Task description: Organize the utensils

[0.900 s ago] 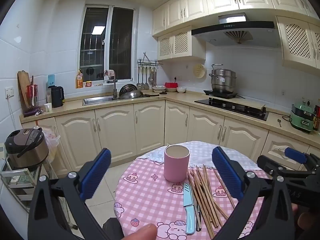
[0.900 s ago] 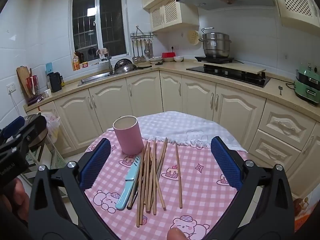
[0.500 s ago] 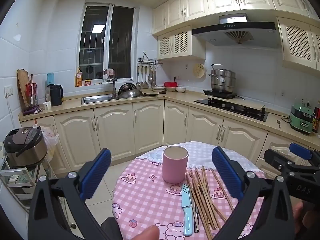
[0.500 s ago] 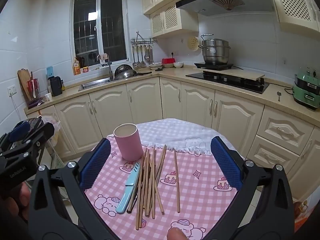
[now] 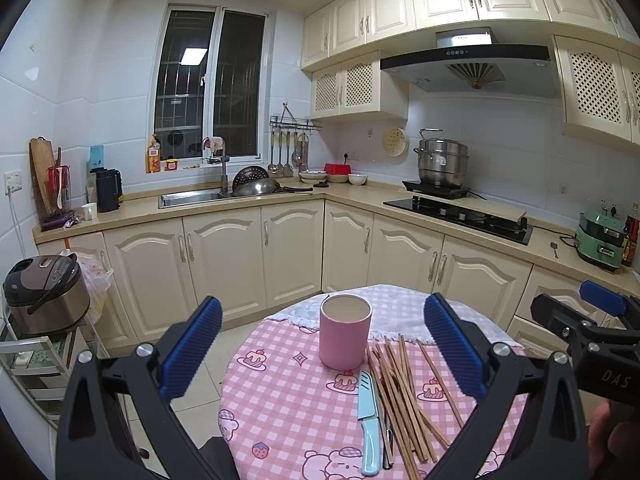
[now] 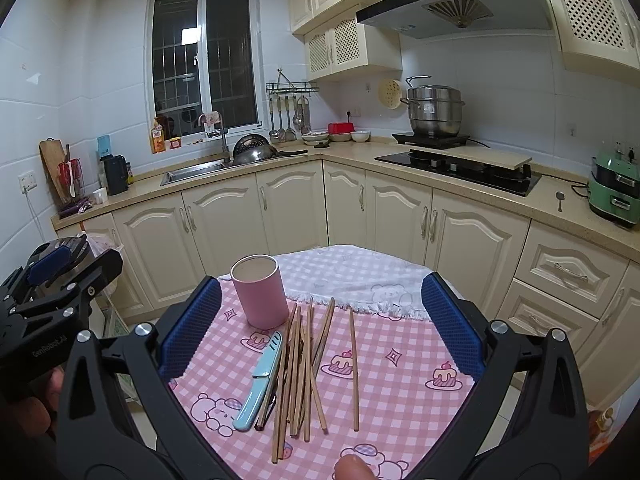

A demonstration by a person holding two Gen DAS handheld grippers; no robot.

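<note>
Where chopsticks (image 6: 298, 364) overlap, dark utensil (image 6: 269, 404) mostly hidden.

From my feed, the desk (image 6: 400, 360) wears a matt pink checked cloth with a white fringed cloth (image 6: 352, 276) over its far side. The pink cup (image 6: 260, 296) looks smooth and matt. The chopsticks (image 6: 304, 364) look like plain unpolished wood, and the small knife (image 6: 260, 384) has a smooth pale-blue plastic sheath. My right gripper (image 6: 320, 328) has matt black plastic arms with ribbed blue pads. On the stove, the steamer pot (image 6: 432, 112) is shiny metal.
</note>
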